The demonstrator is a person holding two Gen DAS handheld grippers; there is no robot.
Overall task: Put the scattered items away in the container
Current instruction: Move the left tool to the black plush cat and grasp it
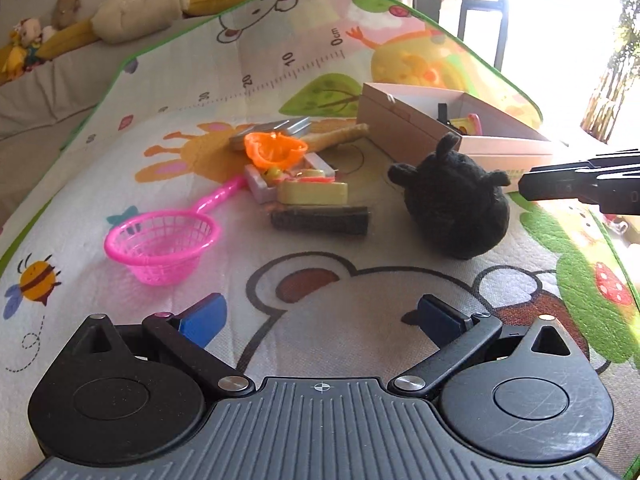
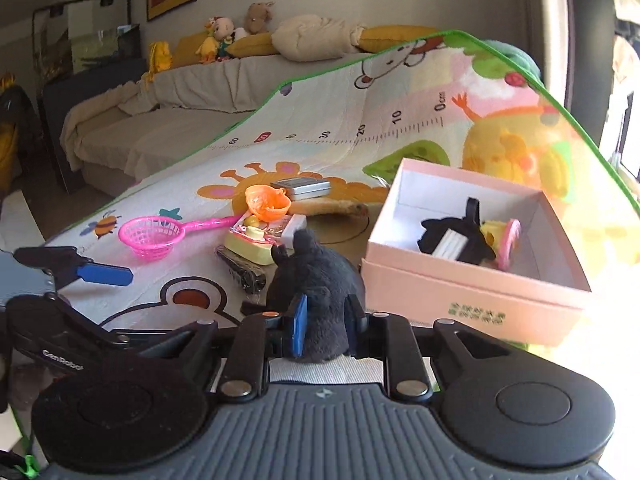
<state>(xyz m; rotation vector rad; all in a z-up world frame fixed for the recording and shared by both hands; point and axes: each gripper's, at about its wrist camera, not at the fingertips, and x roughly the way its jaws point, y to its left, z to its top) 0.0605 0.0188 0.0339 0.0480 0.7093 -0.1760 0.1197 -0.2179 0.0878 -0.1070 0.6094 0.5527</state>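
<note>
The right tongs [image 2: 323, 320] are clenched on the black plush [image 2: 316, 292], its base pinched between the blue pads, ears pointing up and away. The left tongs [image 1: 320, 320] hang released, jaws wide over the mat [image 1: 328, 280] with nothing between them. From the left view the plush [image 1: 456, 204] sits on the mat ahead and to the right, the right tongs reaching it from that side, so the right hand is the nearer. The pink box [image 2: 472, 288] lies just beyond the plush and to its right, nearly touching, open top up, with 2 or 3 items already inside. The coming move looks like a short lift up and rightward over the near wall. Farther left, a pink strainer [image 1: 160, 244], orange cup [image 1: 276, 150] and small toys wait.
</note>
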